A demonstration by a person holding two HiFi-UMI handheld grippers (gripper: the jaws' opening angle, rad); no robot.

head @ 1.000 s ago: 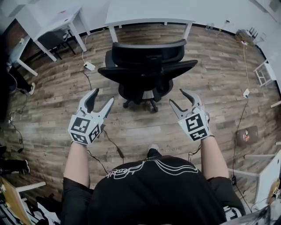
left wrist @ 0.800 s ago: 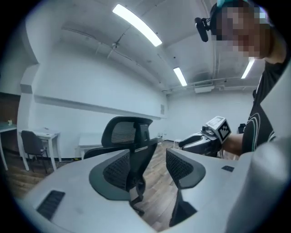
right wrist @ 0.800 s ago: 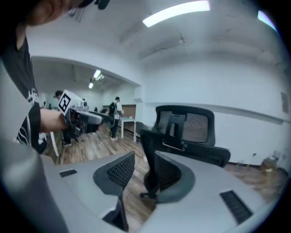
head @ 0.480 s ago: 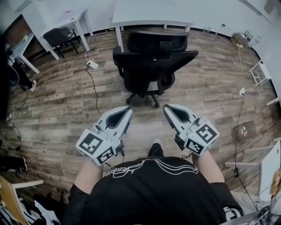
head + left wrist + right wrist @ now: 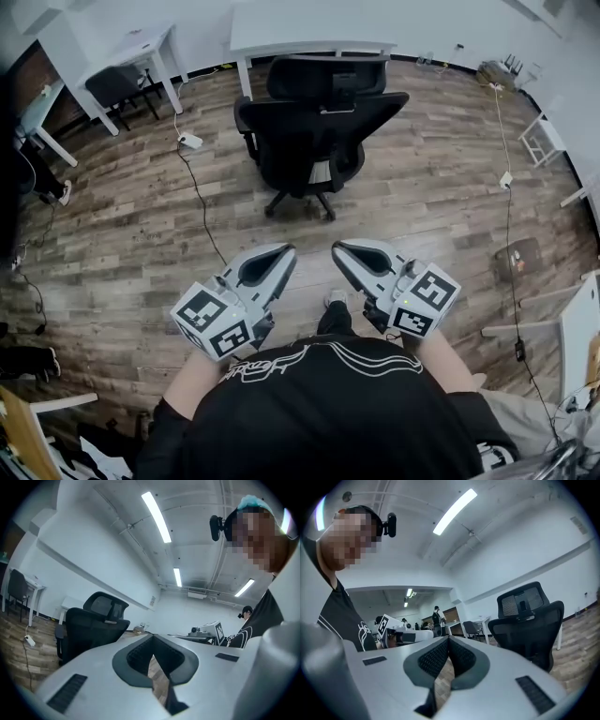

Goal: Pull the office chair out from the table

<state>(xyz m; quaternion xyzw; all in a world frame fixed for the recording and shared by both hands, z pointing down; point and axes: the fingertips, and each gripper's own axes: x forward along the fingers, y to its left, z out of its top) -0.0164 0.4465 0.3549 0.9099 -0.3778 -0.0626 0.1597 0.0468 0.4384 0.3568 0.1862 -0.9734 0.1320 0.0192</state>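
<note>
Office chair (image 5: 314,122): black, upright on the wooden floor (image 5: 131,234), in the far middle of the scene; its back faces the person and its headrest sits close to the desk's near edge.
Desk (image 5: 309,28): white, standing by the far wall, directly beyond the chair.
Left tool (image 5: 287,251): jaws pressed together with nothing between them; held near the person's body, well apart from the chair, tip angled to the far right.
Right tool (image 5: 339,249): jaws likewise closed and empty; held beside the left tool, tip angled to the far left, well apart from the chair.
Cable (image 5: 197,187): runs along the floor left of the chair, with a white plug block at its far end.
</note>
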